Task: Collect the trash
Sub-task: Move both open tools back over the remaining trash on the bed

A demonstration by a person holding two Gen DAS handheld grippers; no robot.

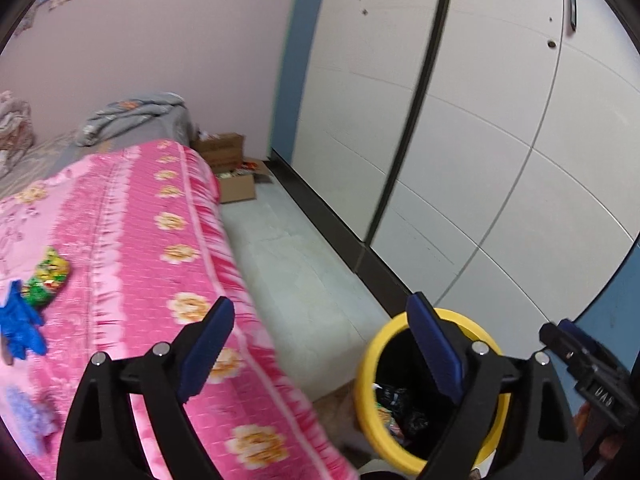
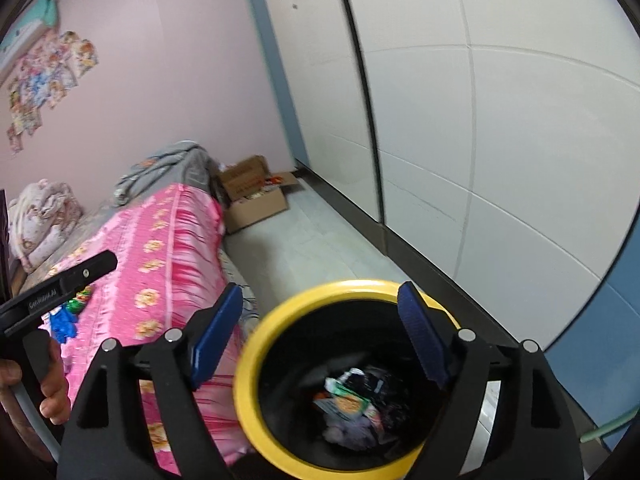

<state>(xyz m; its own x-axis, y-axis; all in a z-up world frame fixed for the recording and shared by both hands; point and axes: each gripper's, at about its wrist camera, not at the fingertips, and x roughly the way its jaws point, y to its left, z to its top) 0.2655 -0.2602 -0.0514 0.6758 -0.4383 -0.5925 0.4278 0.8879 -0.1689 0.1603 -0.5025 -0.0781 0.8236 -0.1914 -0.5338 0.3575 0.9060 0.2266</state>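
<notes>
Black triangular-framed left gripper (image 1: pixel 320 344) and right gripper (image 2: pixel 320 332), blue finger pads (image 1: pixel 208 352), silver pivot screws, white lettering.

Bin (image 2: pixel 256 364) on floor right of bed (image 1: pixel 132 240); wrappers (image 2: pixel 352 400) inside, glove (image 1: pixel 18 328), perhaps wrapper (image 1: pixel 48 276), on bed.

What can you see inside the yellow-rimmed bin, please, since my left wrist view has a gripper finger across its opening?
Observer: In the right wrist view the bin is open from above, and crumpled wrappers lie at its bottom.
Operator: Thank you. Is the right gripper carrying anything?
Observer: No, the right gripper is open over the bin with nothing between its fingers.
Operator: Is there any trash left on the bed?
Observer: Yes, a blue glove and a green wrapper lie on the pink bedspread, partly behind the left gripper, which a hand holds.
</notes>
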